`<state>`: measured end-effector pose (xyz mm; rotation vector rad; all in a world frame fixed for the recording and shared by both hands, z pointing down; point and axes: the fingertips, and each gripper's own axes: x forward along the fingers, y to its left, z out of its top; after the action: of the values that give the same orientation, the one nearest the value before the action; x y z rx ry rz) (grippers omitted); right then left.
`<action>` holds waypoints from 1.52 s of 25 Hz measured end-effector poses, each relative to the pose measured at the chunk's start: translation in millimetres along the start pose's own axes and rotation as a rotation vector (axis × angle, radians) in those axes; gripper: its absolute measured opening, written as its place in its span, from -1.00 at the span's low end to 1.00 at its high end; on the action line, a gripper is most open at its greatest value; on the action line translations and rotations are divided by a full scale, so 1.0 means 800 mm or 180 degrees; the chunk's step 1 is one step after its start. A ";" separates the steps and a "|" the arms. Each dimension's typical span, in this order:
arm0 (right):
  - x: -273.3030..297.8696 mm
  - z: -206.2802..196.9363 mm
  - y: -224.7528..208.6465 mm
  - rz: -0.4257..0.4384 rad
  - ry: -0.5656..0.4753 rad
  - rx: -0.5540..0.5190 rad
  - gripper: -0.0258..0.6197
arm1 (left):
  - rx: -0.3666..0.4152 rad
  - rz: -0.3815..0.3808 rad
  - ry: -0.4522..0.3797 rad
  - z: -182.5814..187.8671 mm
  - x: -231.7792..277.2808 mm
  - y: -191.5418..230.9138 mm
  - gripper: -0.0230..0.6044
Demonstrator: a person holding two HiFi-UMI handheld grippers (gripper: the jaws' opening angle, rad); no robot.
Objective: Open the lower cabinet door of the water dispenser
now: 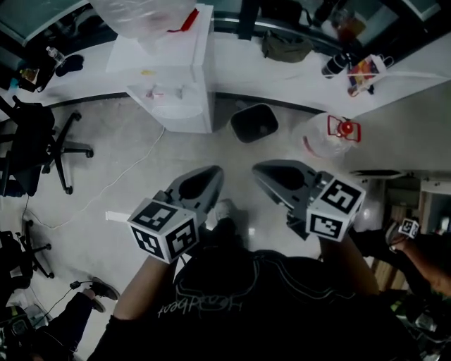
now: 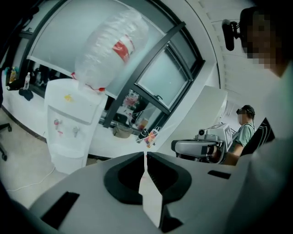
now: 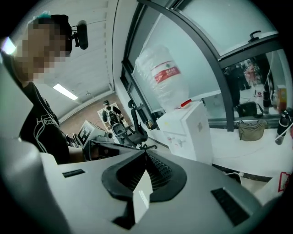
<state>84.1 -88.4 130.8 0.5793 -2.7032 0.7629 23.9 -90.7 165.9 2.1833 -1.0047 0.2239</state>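
The left gripper [image 2: 145,156] and the right gripper [image 3: 145,154] are both seen with the jaws pressed together, and nothing is held between them. They are held side by side above the floor, well apart from the water dispenser [image 1: 180,77], which is placed against a curved white counter [image 1: 246,70]. Its lower cabinet door [image 1: 184,116] is seen closed. A large bottle [image 1: 144,17] is set upside down on top, and a dark bin [image 1: 254,123] is placed just beside it.

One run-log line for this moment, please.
phase: pre-contact | left gripper: jaws shut, empty | right gripper: jaws shut, empty | water dispenser: ahead across floor, untouched
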 end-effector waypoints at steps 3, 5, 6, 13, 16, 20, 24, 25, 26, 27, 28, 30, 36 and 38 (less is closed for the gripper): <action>0.028 -0.007 -0.016 -0.0039 0.0054 0.0046 -0.88 | -0.0034 -0.0017 0.0053 -0.008 0.009 0.030 -0.92; 0.047 -0.020 -0.022 -0.0063 0.0115 0.0075 -0.88 | -0.0071 -0.0027 0.0095 -0.020 0.013 0.049 -0.92; 0.056 -0.028 -0.025 -0.0068 0.0157 0.0091 -0.88 | -0.0106 -0.0028 0.0112 -0.027 0.015 0.058 -0.92; 0.109 -0.101 -0.085 -0.0009 0.0467 0.0076 -0.88 | -0.0398 0.0195 0.0245 -0.101 0.068 0.136 -0.92; 0.132 -0.135 -0.119 0.0020 0.0503 0.0058 -0.88 | -0.0433 0.0332 0.0212 -0.132 0.094 0.167 -0.92; 0.156 -0.177 -0.168 0.0007 0.0476 0.0140 -0.88 | -0.0485 0.0487 0.0131 -0.166 0.131 0.202 -0.92; 0.176 -0.221 -0.212 0.0029 0.0452 0.0280 -0.88 | -0.0437 0.0671 0.0074 -0.194 0.158 0.233 -0.92; 0.179 -0.229 -0.223 0.0044 0.0451 0.0328 -0.88 | -0.0455 0.0699 0.0073 -0.200 0.167 0.239 -0.92; 0.182 -0.236 -0.233 0.0059 0.0453 0.0342 -0.88 | -0.0481 0.0729 0.0071 -0.205 0.175 0.245 -0.92; 0.186 -0.241 -0.243 0.0070 0.0462 0.0317 -0.88 | -0.0502 0.0767 0.0065 -0.209 0.183 0.251 -0.92; 0.190 -0.246 -0.252 0.0077 0.0473 0.0268 -0.88 | -0.0513 0.0820 0.0054 -0.213 0.192 0.257 -0.92; 0.200 -0.254 -0.270 0.0097 0.0479 0.0183 -0.88 | -0.0510 0.0953 0.0036 -0.222 0.208 0.271 -0.91; 0.217 -0.265 -0.306 0.0305 0.0452 0.0214 -0.88 | -0.0696 0.1129 -0.0040 -0.230 0.265 0.299 -0.83; 0.213 -0.272 -0.316 0.0384 0.0525 0.0197 -0.88 | -0.0785 0.1155 -0.0076 -0.231 0.287 0.304 -0.68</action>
<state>78.9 -218.7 482.1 0.3520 -2.5882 0.8865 29.6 -212.1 528.4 1.7769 -1.3634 0.2272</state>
